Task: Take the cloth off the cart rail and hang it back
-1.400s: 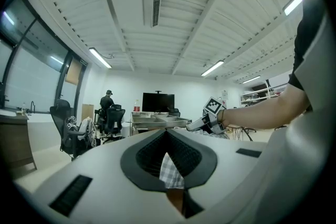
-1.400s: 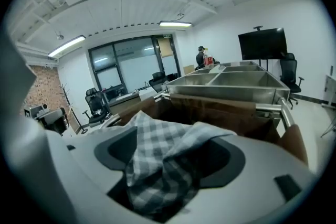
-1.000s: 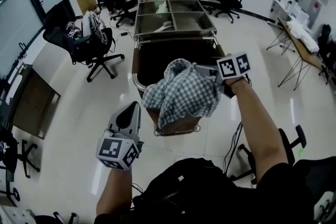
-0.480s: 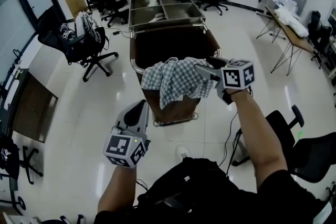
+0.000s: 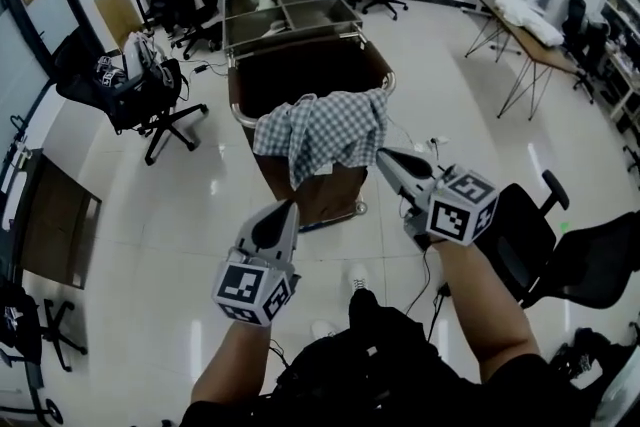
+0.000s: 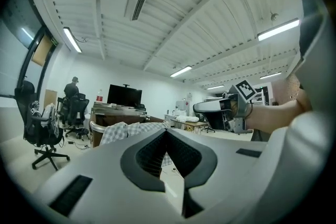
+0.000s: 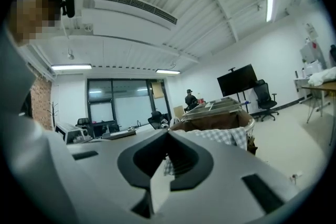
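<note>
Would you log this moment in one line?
cloth: draped on cart rail; left gripper: shut, empty; right gripper: just closed, empty

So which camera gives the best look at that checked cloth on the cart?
The head view: it looks down on the whole checked cloth, draped over the cart rail. The left gripper view catches only a low, side-on strip of the cloth, and the right gripper view likewise.

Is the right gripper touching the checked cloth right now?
Apart: the right gripper view shows the right gripper shut and empty, the cloth draped on the cart beyond.
</note>
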`<state>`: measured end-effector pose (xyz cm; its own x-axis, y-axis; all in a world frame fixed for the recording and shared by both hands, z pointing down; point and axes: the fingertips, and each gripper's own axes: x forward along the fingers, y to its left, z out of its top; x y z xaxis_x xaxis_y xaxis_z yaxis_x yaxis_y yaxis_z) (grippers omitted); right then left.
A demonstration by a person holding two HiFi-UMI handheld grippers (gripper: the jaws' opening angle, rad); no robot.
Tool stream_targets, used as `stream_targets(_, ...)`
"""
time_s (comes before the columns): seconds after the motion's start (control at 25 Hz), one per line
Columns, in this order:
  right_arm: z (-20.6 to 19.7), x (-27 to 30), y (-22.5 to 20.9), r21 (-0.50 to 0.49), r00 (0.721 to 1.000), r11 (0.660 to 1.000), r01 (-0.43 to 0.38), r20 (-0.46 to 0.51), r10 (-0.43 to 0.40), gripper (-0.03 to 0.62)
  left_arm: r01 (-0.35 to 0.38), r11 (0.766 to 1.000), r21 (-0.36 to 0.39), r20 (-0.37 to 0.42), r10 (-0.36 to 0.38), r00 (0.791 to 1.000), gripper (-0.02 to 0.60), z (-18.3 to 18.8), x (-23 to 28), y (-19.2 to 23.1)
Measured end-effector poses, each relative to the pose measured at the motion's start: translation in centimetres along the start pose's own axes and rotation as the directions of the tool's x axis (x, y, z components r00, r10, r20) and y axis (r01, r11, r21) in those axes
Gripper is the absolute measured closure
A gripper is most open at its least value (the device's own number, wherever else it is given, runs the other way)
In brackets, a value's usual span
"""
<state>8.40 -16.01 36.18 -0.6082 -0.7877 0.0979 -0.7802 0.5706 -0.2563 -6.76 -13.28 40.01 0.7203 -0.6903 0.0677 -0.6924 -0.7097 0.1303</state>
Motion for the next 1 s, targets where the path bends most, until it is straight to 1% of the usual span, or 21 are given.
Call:
stream_targets(0.12, -0.8, -2.0, 1.7, -0.014, 1.0, 1.0, 0.023, 0.013, -0.023, 0.583, 0.027, 1.0, 0.003, -0.004, -0.027, 1.0, 0.581, -0.4, -0.4, -1.2)
stream_targets(0.24, -2.7, -3.7, 2.3, -0.013, 0.999, 0.998, 0.055, -0.003, -0.055, 0.583, 0.034, 0.999, 0.02, -0.013, -0.034, 0.999, 0.581, -0.9, -0.8, -1.9)
stream_targets(0.32, -5.0, -4.7, 2.3, 0.021, 0.997, 0.997, 0.075, -0.033, -0.074, 0.585, 0.024, 0.999, 0.032, -0.023, -0.023, 0.999, 0.581, -1.5, -1.3, -1.9)
stream_targets(0.44, -8.3, -5.9, 2.4, 0.085, 0.994, 0.993, 0.081, -0.077, -0.075, 0.585, 0.027, 1.0, 0.008, -0.043, -0.027, 0.999, 0.581, -2.7, -1.7, -2.2)
stream_targets(0.52, -9.6, -6.4, 2.5, 0.087, 0.993, 0.993, 0.076, -0.094, -0.067, 0.585, 0.034, 0.999, 0.002, -0.057, -0.033, 0.998, 0.581, -3.3, -1.4, -2.6)
stream_targets(0.72, -9.5, -6.7, 1.9, 0.028, 0.991, 0.998, 0.061, -0.118, -0.057, 0.585, 0.034, 0.999, 0.001, -0.073, -0.034, 0.997, 0.581, -3.9, 0.3, -3.5)
stream_targets(0.88, -8.5, -6.4, 0.4, 0.006, 0.992, 0.999, 0.039, -0.123, -0.038, 0.585, 0.006, 1.0, -0.005, -0.066, -0.006, 0.998, 0.581, -3.7, 1.4, -4.2)
stream_targets(1.0, -7.4, -6.1, -0.6, -0.013, 0.992, 1.0, 0.012, -0.127, -0.013, 0.585, -0.024, 1.0, 0.006, -0.053, 0.025, 0.998, 0.581, -3.2, 2.2, -4.7)
